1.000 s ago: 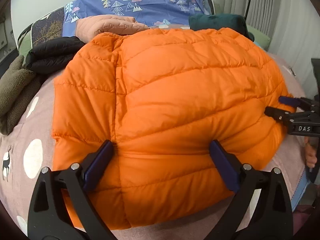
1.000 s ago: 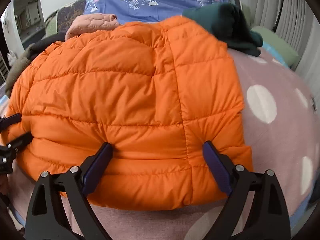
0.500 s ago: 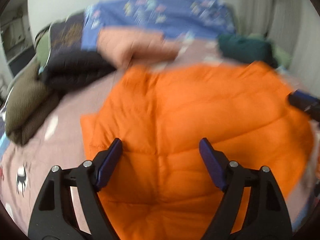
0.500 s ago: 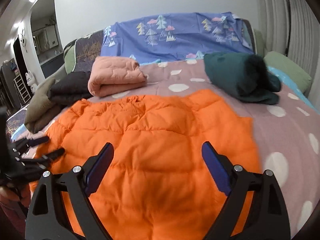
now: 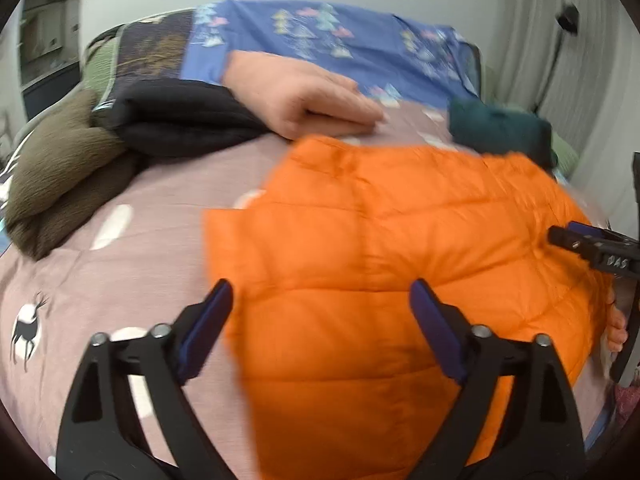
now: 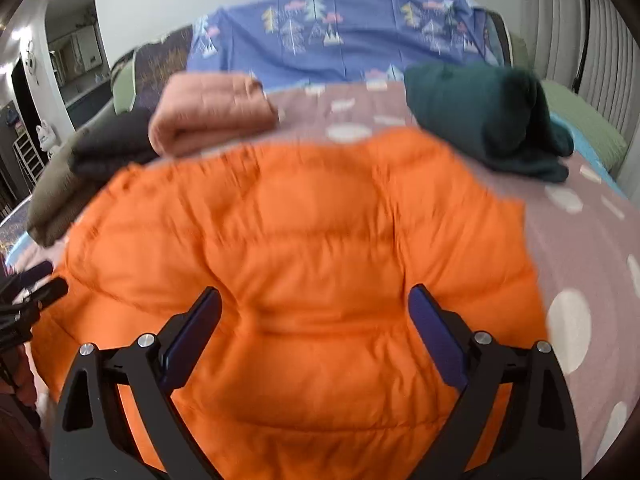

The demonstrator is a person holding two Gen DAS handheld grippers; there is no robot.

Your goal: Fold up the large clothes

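We see the orange jacket (image 5: 380, 280) lying folded and flat on the mauve spotted bedspread (image 5: 120, 240), near the front edge of the bed. Our left gripper (image 5: 320, 320) hangs above the jacket's left part with its jaws wide apart; they have just been opening, and nothing sits between the pads, only the puffy fabric below. Our right gripper (image 6: 316, 320) hovers over the jacket's near middle, its jaws likewise spread wide and gripping nothing. Both views are smeared by motion, so whether either pad brushes the fabric we cannot quite tell.

Behind the jacket, folded clothes lie along the back of the bed: a brown one (image 5: 60, 168) at far left, a black one (image 5: 180, 120) beside it, a pink one (image 6: 212, 112) next, and a dark green one (image 6: 480, 120) to the right. A blue sheet (image 6: 340, 32) with little trees covers the head end.
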